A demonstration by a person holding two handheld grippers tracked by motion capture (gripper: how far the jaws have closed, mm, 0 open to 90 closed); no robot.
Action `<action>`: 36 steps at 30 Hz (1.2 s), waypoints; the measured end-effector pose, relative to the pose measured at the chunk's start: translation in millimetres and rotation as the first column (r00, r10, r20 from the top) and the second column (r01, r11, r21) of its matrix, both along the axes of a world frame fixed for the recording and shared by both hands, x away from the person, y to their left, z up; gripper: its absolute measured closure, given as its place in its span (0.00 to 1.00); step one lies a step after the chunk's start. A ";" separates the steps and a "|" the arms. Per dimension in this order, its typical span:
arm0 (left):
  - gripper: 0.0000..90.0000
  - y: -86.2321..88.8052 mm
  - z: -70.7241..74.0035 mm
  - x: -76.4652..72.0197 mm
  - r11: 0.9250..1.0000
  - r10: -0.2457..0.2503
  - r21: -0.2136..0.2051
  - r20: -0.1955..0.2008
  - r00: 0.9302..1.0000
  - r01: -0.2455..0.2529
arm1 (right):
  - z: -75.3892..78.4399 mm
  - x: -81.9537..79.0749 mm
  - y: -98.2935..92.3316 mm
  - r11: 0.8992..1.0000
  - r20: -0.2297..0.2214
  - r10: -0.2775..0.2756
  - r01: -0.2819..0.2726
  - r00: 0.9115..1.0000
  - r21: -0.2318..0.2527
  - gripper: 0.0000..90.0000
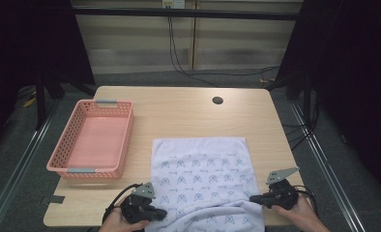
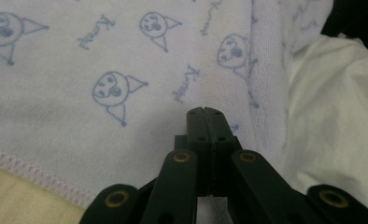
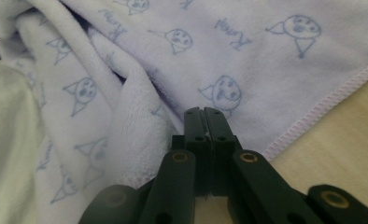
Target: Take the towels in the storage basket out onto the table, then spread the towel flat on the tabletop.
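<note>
Left claw: I'm seeing my left gripper sitting at about 7 o'clock on the table, its jaws pressed together at the near left edge of the towel; in the left gripper view the tips are meeting with no gap, and I can't tell whether any cloth is caught between them.
Right claw: my right gripper is sitting at about 5 o'clock, jaws likewise together at the towel's near right edge; in the right gripper view the tips are lying against the cloth just inside the stitched hem, and again I can't tell if cloth is pinched.
Hands: my left hand and right hand are coming in at the near table edge, each gripping its tool.
Towel: it's lying between the two grippers, pale lilac with blue cartoon faces, its near part bunching and draping over the table's near edge at 6 o'clock, the far part spreading flat toward the centre.
Table: light wood, carrying everything.
Basket: pink, perforated, resting at about 9 to 10 o'clock, well apart from the towel.
Hole: a small dark round opening is showing at about 12 o'clock, near the far edge.
</note>
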State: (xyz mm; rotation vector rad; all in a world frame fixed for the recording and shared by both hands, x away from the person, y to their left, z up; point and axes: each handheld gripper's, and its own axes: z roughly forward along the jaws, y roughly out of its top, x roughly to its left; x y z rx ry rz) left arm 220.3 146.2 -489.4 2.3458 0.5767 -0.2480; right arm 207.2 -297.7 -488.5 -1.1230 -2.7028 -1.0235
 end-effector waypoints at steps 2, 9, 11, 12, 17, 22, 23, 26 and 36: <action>0.97 2.9 3.9 7.8 0.999 0.030 -0.037 0.012 0.999 -0.030 | 1.8 -0.8 -1.4 1.000 0.027 -0.015 0.015 1.000 0.018 0.89; 0.87 -3.0 16.3 56.5 0.977 0.178 -0.130 0.046 0.983 -0.171 | 15.4 35.8 -11.4 0.983 0.170 -0.140 0.116 0.975 0.143 0.79; 0.82 -8.7 20.1 69.2 0.973 0.200 -0.134 0.056 0.978 -0.191 | 15.2 56.4 -12.6 0.981 0.185 -0.163 0.139 0.969 0.135 0.75; 0.78 -11.7 21.9 75.0 0.970 0.217 -0.127 0.063 0.974 -0.207 | 15.1 67.2 -13.0 0.979 0.194 -0.182 0.159 0.964 0.128 0.73; 0.74 -23.3 23.2 101.8 0.966 0.234 -0.136 0.094 0.968 -0.221 | 12.0 121.9 -16.7 0.965 0.224 -0.257 0.238 0.940 0.109 0.66; 0.72 -19.4 18.7 119.0 0.954 0.278 -0.141 0.085 0.957 -0.265 | -0.1 159.9 -13.2 0.953 0.240 -0.301 0.289 0.923 0.086 0.61; 0.72 -17.8 18.2 120.0 0.953 0.283 -0.135 0.088 0.955 -0.271 | -2.7 164.6 -11.8 0.952 0.247 -0.307 0.296 0.919 0.080 0.61; 0.71 -15.0 16.6 121.3 0.951 0.290 -0.134 0.085 0.953 -0.278 | -7.1 171.4 -9.4 0.950 0.240 -0.312 0.301 0.919 0.082 0.60; 0.66 -12.0 18.1 125.8 0.937 0.336 -0.134 0.105 0.936 -0.321 | -18.1 166.6 1.6 0.963 0.255 -0.265 0.269 0.930 0.020 0.86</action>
